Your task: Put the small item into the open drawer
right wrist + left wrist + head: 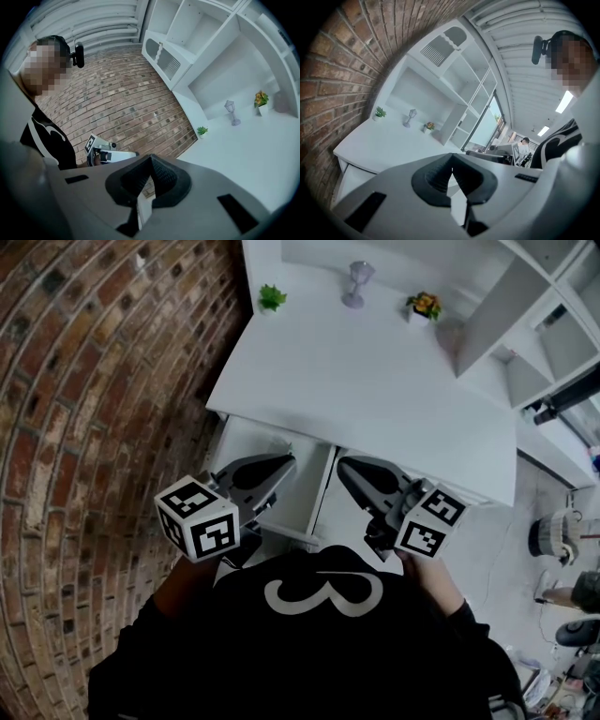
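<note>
White desk (pixel 375 381), green plant (pixel 272 298), lantern (pixel 356 284), flowerpot (pixel 424 307) at its back; brick wall (pixel 94 381) beside

Two grey plastic grippers: the left gripper (pixel 286 465) and the right gripper (pixel 345 468). Ahead of them, one flat white table (pixel 375 390) carries two small potted plants (a green potted plant (pixel 272 298), an orange-flowered potted plant (pixel 425 306)) and one grey lantern-shaped ornament (pixel 356 282).
</note>
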`<state>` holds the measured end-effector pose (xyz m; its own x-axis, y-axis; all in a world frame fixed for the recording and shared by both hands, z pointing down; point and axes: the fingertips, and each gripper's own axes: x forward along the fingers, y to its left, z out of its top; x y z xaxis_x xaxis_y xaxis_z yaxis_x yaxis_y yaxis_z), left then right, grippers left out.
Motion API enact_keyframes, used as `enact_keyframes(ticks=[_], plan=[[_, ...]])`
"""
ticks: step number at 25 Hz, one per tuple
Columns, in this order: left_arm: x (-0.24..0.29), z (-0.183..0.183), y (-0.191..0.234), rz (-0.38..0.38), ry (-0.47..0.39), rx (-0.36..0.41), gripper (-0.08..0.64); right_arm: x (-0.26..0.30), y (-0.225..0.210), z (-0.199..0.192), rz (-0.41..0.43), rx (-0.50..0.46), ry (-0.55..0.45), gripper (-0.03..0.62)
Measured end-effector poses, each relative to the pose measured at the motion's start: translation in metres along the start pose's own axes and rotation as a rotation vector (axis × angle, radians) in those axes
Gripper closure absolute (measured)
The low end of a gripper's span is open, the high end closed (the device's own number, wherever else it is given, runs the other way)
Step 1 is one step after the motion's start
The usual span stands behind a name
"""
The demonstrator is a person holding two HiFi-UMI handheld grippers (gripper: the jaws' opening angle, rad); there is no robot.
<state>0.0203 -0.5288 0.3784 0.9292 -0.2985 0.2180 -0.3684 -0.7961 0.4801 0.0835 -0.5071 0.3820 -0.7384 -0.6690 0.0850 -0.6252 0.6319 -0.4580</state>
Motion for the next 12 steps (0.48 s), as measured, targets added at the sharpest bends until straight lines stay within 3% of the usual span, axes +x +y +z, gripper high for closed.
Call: enact_keyframes(ticks=[12], plan=[[0.0009,-0.0083,0.0034,0.027,0.021,-0.017,0.557,0.0037,0.0023,-0.007,0.034,-0.01,0.02,0.583]])
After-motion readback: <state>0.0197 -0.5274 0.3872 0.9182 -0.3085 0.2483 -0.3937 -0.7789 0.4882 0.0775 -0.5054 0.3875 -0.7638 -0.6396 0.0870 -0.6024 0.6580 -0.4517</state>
